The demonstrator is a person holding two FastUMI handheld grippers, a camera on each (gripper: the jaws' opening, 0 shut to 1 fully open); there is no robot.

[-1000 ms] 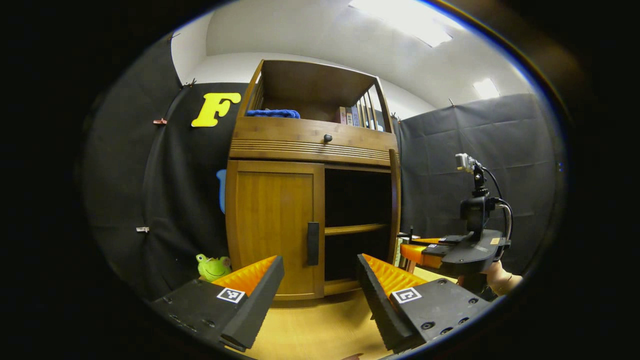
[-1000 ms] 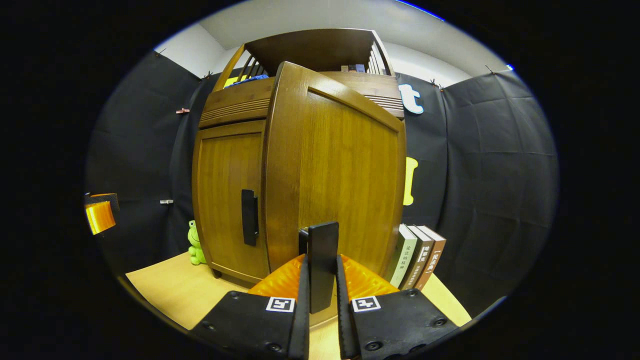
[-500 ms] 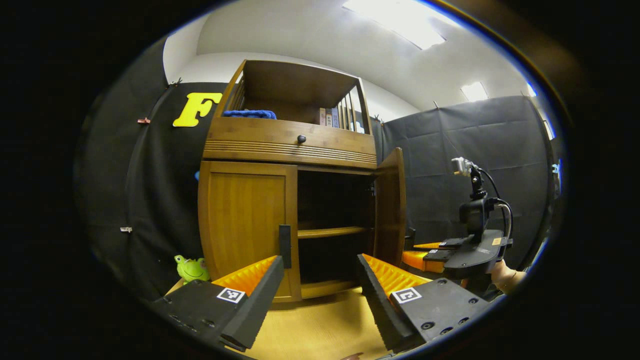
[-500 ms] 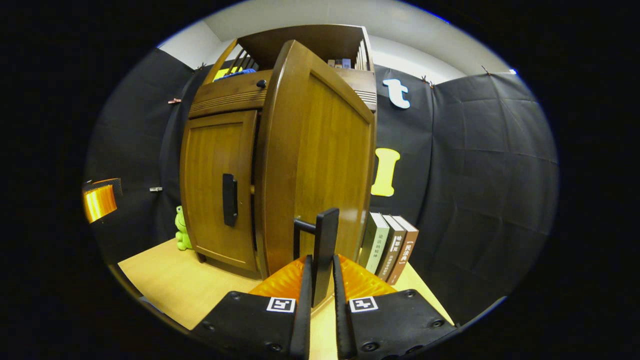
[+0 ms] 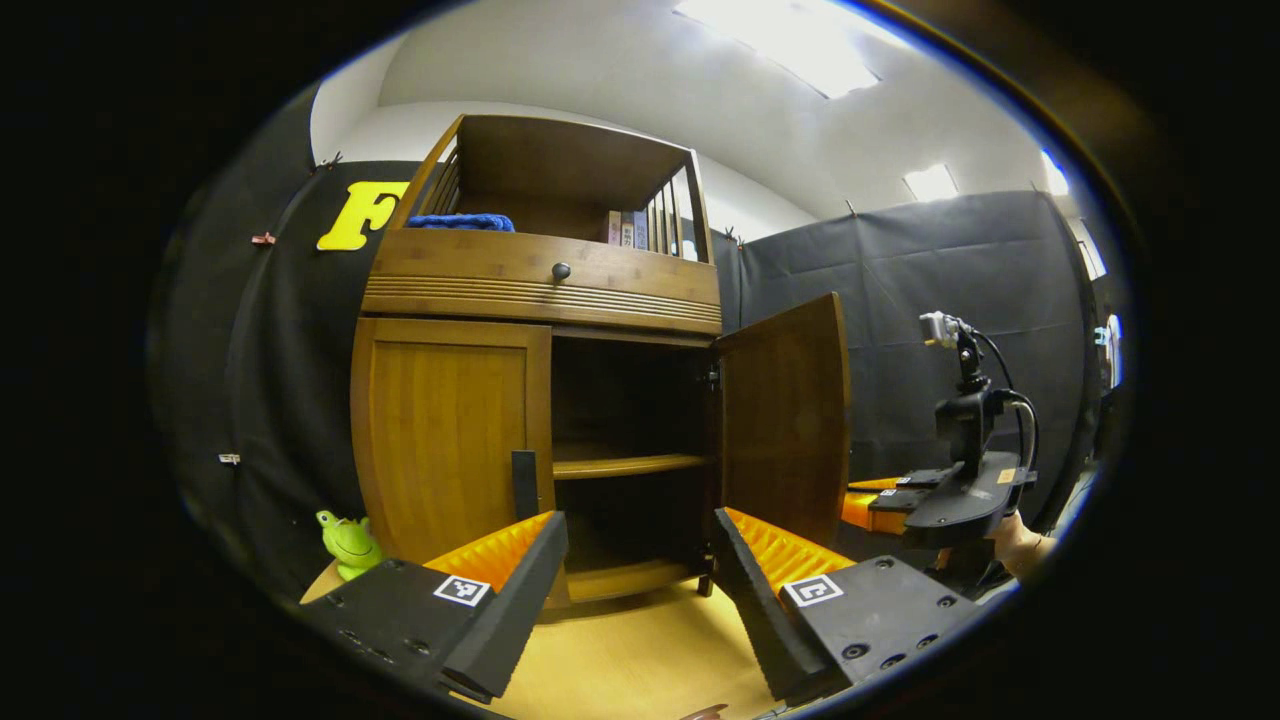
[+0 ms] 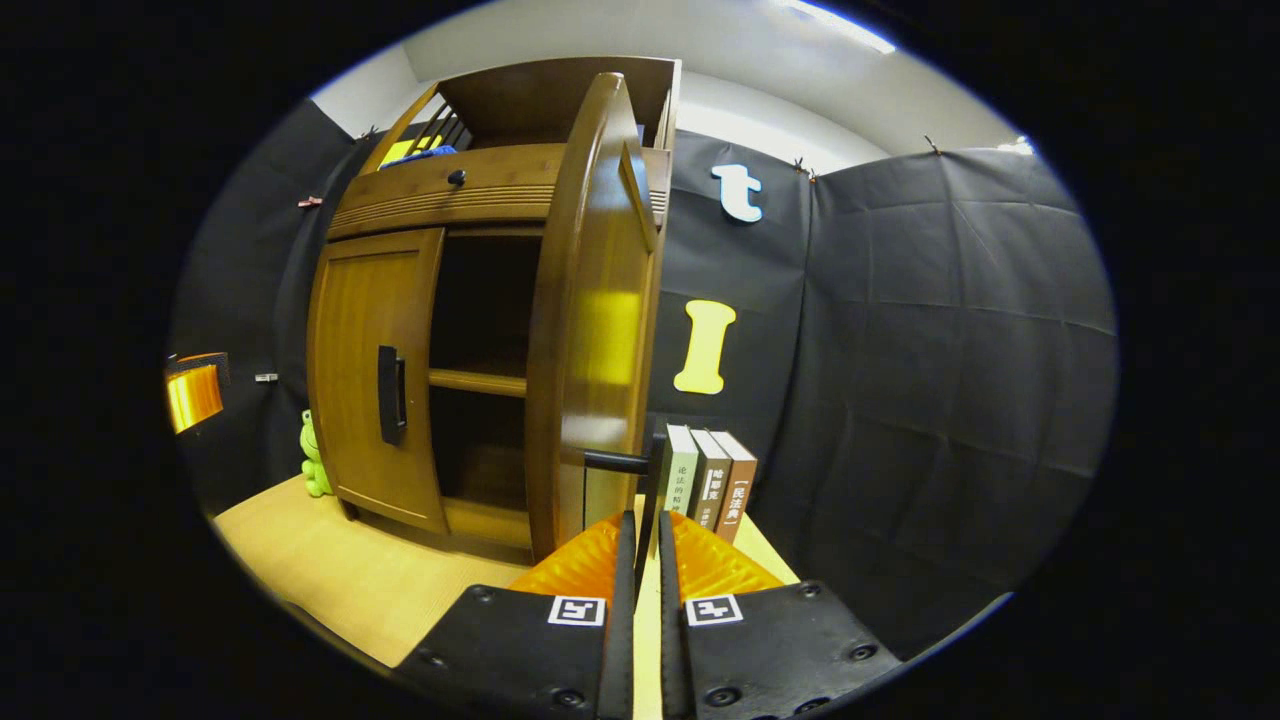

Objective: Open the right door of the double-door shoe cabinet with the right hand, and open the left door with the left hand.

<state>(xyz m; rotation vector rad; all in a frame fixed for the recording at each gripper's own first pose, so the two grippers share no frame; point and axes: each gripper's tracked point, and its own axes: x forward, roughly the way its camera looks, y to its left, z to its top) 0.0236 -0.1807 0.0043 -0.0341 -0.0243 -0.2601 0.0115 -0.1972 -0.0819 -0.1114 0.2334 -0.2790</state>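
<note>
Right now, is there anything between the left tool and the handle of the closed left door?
Nothing visible. The left tool is open, and the left door's handle stands just beyond its left finger, with bare tabletop below.

Shoe cabinet (image 5: pixel 540 290) on table (image 5: pixel 640 660), frog toy (image 5: pixel 347 541) at its left, books (image 6: pixel 710 482) at its right.

Shoe cabinet (image 5: pixel 540 290) — warm brown wood, grain visible, satin finish; the open right door (image 6: pixel 590 320) glossy enough to carry a yellow reflection. Door handles (image 6: pixel 390 395) — dark, matt. Desk (image 5: pixel 640 660) — pale wood-look surface, smooth. Frog toy (image 5: pixel 345 540) — soft green plush. Books (image 6: pixel 710 485) — paper spines. Booth wall (image 6: pixel 930 350) — matt, creased cloth.
</note>
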